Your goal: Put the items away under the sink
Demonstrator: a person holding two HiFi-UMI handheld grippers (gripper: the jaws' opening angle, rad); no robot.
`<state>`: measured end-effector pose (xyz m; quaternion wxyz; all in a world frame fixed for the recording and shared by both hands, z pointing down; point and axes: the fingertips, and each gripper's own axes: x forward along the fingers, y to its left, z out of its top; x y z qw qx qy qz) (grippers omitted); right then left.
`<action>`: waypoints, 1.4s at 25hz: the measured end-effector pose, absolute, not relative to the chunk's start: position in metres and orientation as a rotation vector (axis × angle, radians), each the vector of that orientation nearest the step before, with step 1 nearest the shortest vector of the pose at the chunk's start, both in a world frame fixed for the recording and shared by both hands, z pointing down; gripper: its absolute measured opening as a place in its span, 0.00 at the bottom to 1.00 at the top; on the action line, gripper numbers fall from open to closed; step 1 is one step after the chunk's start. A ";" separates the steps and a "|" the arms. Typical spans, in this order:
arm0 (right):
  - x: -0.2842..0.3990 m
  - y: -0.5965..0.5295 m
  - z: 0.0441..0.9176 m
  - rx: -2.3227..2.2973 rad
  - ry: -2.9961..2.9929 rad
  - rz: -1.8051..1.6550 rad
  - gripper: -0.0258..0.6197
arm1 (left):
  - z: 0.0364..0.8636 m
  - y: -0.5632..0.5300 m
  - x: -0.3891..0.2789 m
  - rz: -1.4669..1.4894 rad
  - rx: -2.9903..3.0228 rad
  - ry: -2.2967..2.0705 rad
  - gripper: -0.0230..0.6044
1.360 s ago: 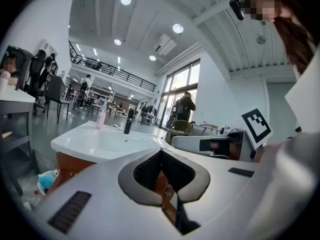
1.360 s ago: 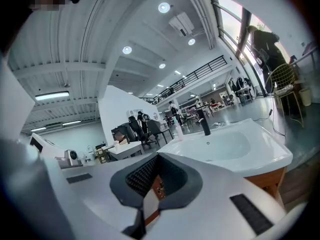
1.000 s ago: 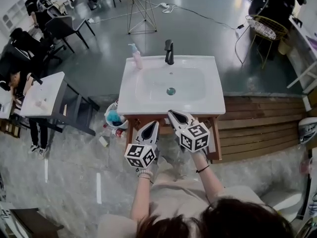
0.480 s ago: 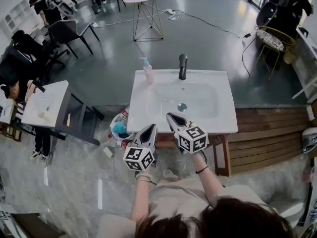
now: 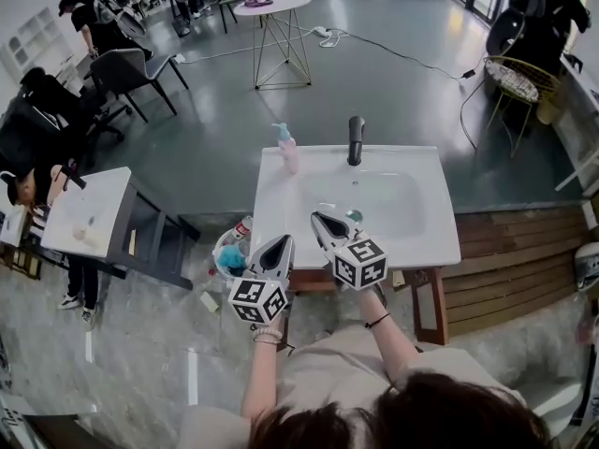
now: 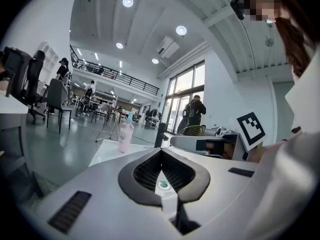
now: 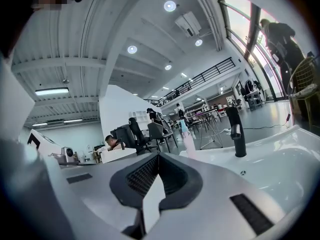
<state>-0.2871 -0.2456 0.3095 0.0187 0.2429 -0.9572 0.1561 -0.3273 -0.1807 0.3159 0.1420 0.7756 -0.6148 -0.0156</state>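
Approach, seemingly: left gripper (image 5: 280, 242) and right gripper (image 5: 319, 220) hover at the near edge of the sink (image 5: 430, 244), jaws pressed together, empty; next, probably spread them for the pump bottle (image 5: 288, 151).

The room is bright. Round ceiling lamps (image 6: 128, 2) shine down, and daylight comes through tall windows (image 6: 186, 91). The grey floor (image 5: 393, 92) and the white sink (image 5: 440, 241) gleam. At the edges everything bends and goes dark. Very near things look fuzzy.

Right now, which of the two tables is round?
The far table, behind the sink, has a round top; the left table is rectangular.
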 end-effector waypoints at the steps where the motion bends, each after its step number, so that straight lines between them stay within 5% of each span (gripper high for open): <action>1: -0.288 -0.248 0.310 0.760 -2.971 0.488 0.07 | 0.315 -0.182 -0.329 -0.045 2.240 -1.774 0.04; 35: -0.386 -0.380 0.324 0.622 -2.871 0.400 0.07 | 0.316 -0.282 -0.404 -0.083 2.129 -1.843 0.04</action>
